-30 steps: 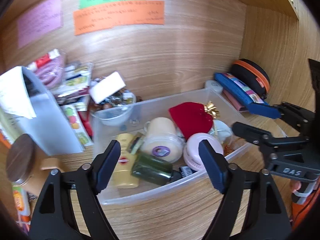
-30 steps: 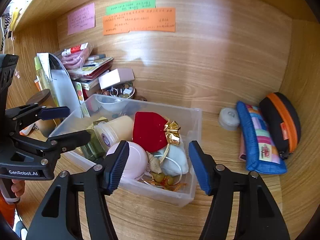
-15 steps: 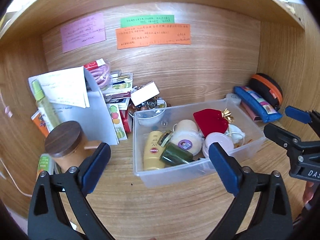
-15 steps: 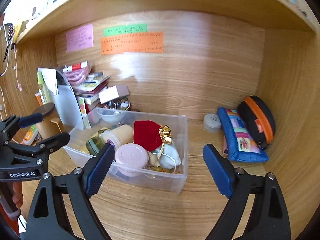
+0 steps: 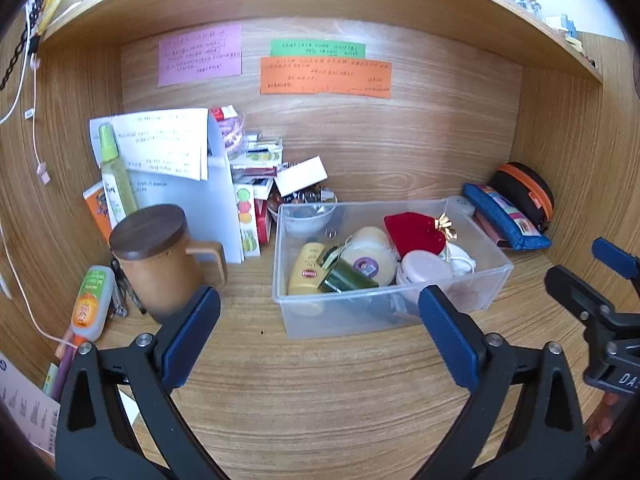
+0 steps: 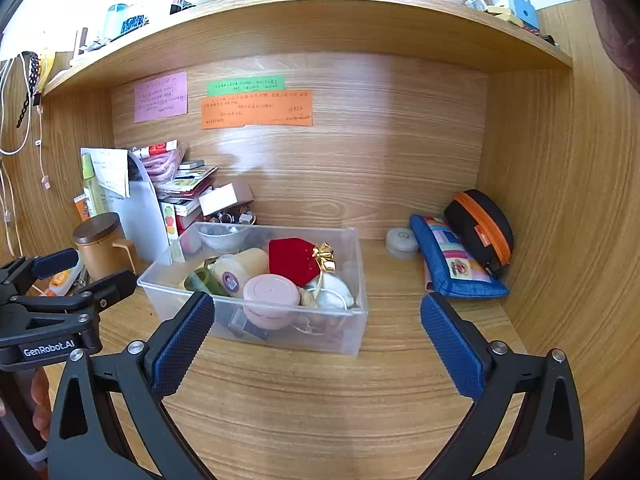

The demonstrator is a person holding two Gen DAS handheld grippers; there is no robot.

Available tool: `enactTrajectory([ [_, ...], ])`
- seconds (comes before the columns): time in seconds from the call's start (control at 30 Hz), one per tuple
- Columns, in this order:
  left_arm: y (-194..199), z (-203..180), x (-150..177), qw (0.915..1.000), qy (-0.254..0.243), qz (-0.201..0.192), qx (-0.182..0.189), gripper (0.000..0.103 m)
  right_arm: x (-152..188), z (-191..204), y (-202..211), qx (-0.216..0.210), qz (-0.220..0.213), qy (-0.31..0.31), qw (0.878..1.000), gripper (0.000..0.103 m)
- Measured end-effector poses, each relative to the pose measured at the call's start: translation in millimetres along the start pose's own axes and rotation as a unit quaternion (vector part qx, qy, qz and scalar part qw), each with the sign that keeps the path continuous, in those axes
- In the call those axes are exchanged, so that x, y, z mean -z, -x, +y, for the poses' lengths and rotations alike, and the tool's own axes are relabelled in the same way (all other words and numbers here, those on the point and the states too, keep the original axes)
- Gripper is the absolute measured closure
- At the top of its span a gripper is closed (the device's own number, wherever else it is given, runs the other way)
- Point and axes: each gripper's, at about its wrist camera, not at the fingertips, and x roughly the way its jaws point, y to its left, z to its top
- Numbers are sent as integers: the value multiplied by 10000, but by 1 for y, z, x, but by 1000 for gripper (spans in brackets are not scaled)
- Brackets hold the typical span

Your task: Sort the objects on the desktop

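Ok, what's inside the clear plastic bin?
The clear bin holds a red pouch, pink jar, cream jar, yellow tube and green bottle. Whatever lies beneath them is covered.

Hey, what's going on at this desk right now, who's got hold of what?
A person holds a hand-held gripper in each hand over a wooden desk nook. The left hand-held gripper and the right hand-held gripper are both open and hold nothing. They hang in front of a clear plastic bin filled with small items: a pink jar, a red pouch, a yellow bottle. A lidded brown mug stands to its left, a blue pencil case to its right.
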Motion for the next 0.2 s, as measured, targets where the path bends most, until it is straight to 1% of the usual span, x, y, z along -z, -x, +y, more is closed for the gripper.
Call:
enactTrajectory([
  [0.2,2,-7,8,9999,-150,-28,10,2,6,4,3,37,14,102,9999,0],
])
